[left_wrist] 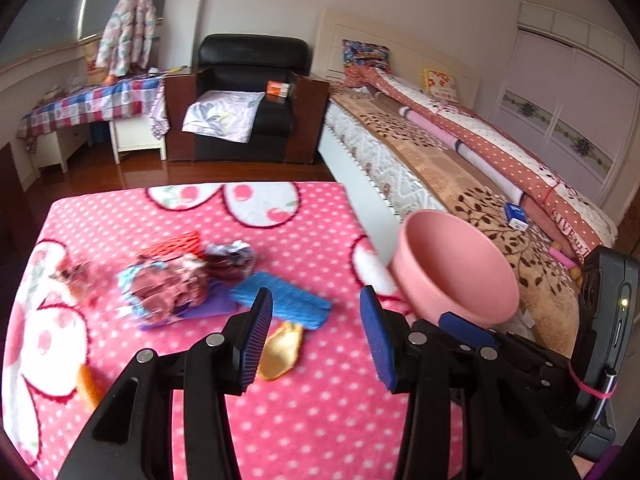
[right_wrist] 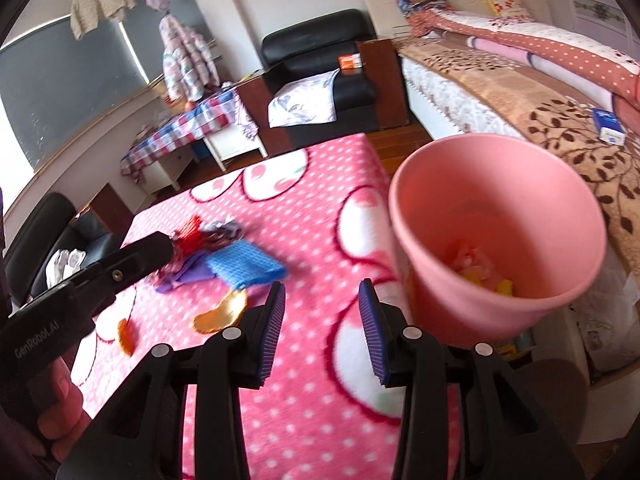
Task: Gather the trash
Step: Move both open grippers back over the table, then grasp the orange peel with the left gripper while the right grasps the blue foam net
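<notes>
Jaws of both the left gripper [left_wrist: 316, 336] and the right gripper [right_wrist: 324, 330] are held apart, with nothing between them. On the desk [left_wrist: 312, 420], scraps are left: a crumpled wrapper [left_wrist: 168, 288], a blue pad [left_wrist: 280, 298], a yellow scrap [left_wrist: 282, 350] and an orange scrap [left_wrist: 88, 386]. The bin [right_wrist: 496, 236], at the desk's right edge, already holds some trash, so collection is judged part done. Next, the left jaws would likely be lowered over the yellow scrap, nearest them, closed on it, and carried to the bin.
</notes>
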`<state>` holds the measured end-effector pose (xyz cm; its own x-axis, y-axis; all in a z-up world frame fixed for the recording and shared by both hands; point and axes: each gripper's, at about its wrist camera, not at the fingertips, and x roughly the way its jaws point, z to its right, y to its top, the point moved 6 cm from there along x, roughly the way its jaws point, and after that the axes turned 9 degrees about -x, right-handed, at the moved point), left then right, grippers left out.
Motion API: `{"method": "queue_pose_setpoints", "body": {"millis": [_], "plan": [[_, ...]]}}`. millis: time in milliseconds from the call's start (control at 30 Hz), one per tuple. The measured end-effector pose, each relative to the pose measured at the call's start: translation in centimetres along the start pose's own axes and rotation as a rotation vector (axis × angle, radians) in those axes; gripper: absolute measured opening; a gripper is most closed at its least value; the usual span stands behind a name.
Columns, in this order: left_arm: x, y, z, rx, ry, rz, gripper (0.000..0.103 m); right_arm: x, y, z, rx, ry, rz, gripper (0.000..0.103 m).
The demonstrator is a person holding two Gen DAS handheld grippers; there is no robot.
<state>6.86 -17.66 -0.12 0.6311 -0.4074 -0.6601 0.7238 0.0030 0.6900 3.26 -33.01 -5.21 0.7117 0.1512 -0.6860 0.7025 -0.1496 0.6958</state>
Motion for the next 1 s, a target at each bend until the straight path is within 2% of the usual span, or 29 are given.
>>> {"method": "queue_pose_setpoints", "body": {"millis": [200, 467, 600, 833, 1000], "plan": [[-1.9, -1.3, -5.7, -0.065, 0.111, 0.016, 0.045, 1.0, -0.7, -2.3, -0.049, 0.045, -0.034, 0.039], [-3.9, -4.3, -14.8, -0.211, 0.27, -0.025, 0.045, 2.4, -1.6, -4.7, -0.11, 0.082, -0.091, 0.039], [-4.0, -5.4, -17.6, -0.276, 0.316, -0.046, 0.045, 3.0, -2.0, -5.8, -0.138, 0.114, -0.112, 0.039], [-2.5, -5.8, -18.7, -0.307, 0.35, -0.091, 0.045, 3.5, -2.0, -7.5, -0.204, 0.132, -0.114, 0.039], [-1.1, -5.8, -18.7, -0.307, 0.377, -0.123, 0.045, 3.8, -1.5, -7.5, -0.204, 0.166, -0.114, 0.039]]}}
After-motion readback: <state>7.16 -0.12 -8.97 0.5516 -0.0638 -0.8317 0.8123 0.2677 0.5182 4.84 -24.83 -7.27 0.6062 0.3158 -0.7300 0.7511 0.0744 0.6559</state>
